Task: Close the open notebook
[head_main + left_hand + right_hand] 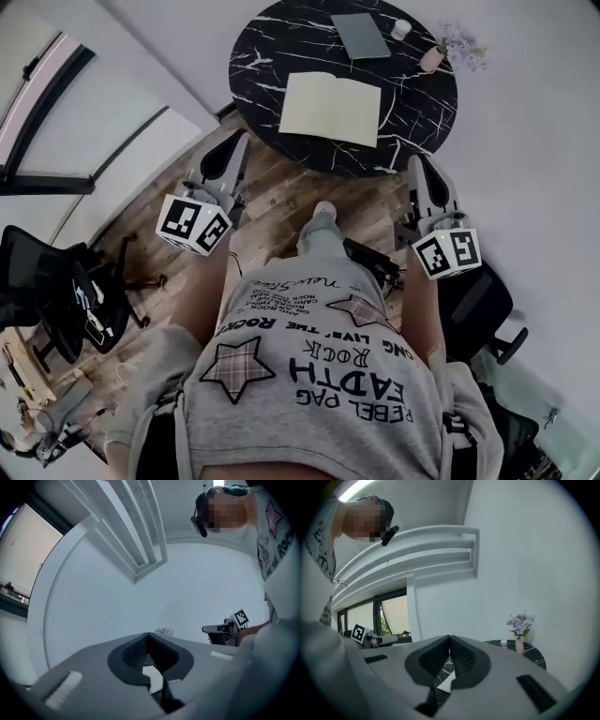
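Black marble with white veins makes up the round surface (272,47) ahead of me, and the open notebook (330,108) lies on its near half, cream pages up and spread flat. Farther back on the same top are a closed grey book (361,36), a small white cup (401,29) just beside it, and a pink vase (431,60) of pale purple flowers (464,45) near the right edge.

I hold my left tool (241,141) low over the wooden floor (281,202), short of the surface's near-left edge and clear of the notebook. Its own view shows its dark ribbed pads pressed together at the tips, with nothing pinched between them. A pale patch shows only through the gap lower down, behind the pads.

My right tool (415,161) sits at the near-right edge of the surface, likewise apart from the notebook. Its pads also meet at the tips and grip nothing. Through the opening beneath them I see veined marble and a pale corner of page, both beyond the tool rather than in it.

Both tools point roughly level towards the surface. A black office chair (47,291) stands well off to my left.
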`<state>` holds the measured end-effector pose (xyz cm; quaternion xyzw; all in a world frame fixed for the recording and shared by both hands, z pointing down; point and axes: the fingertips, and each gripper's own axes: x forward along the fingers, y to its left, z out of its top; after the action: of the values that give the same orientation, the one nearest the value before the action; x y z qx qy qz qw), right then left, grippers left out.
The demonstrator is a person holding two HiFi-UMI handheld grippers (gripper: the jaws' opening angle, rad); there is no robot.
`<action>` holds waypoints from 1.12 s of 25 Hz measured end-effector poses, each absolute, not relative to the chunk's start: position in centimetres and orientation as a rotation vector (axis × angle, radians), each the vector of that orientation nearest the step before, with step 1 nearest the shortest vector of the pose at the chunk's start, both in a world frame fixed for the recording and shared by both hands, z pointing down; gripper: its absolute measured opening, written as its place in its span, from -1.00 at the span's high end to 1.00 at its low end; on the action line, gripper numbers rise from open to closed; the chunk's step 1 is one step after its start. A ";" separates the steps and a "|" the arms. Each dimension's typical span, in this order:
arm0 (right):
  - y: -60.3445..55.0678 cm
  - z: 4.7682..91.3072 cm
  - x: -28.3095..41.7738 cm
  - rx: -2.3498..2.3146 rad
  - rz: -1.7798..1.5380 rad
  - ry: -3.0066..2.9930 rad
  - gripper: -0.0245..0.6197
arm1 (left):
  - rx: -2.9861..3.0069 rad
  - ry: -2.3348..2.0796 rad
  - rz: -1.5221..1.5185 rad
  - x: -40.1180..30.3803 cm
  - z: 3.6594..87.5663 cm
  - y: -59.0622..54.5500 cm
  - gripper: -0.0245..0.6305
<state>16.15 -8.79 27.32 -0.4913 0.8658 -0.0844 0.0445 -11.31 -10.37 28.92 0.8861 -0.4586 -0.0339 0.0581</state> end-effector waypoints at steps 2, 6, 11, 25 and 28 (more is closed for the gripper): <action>-11.0 27.2 17.0 -1.490 -0.263 2.654 0.89 | 2.677 -1.402 -0.105 -10.5 28.9 -12.3 0.90; -15.1 27.3 18.1 -1.454 -0.266 2.688 0.89 | 2.653 -1.446 -0.112 -9.5 28.9 -16.0 0.90; -19.2 27.5 19.2 -1.429 -0.273 2.711 0.89 | 2.623 -1.480 -0.112 -8.6 29.5 -19.5 0.90; -23.6 27.3 17.5 -1.415 -0.303 2.733 0.89 | 2.629 -1.464 -0.034 -9.0 29.8 -24.3 0.90; -24.0 26.8 16.9 -1.427 -0.297 2.701 0.89 | 2.671 -1.422 -0.039 -9.1 29.1 -25.2 0.90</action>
<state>16.91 -24.04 26.77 -0.4646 0.8795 -0.0968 0.0361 -9.10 -25.22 29.13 0.8812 -0.4691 -0.0130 0.0578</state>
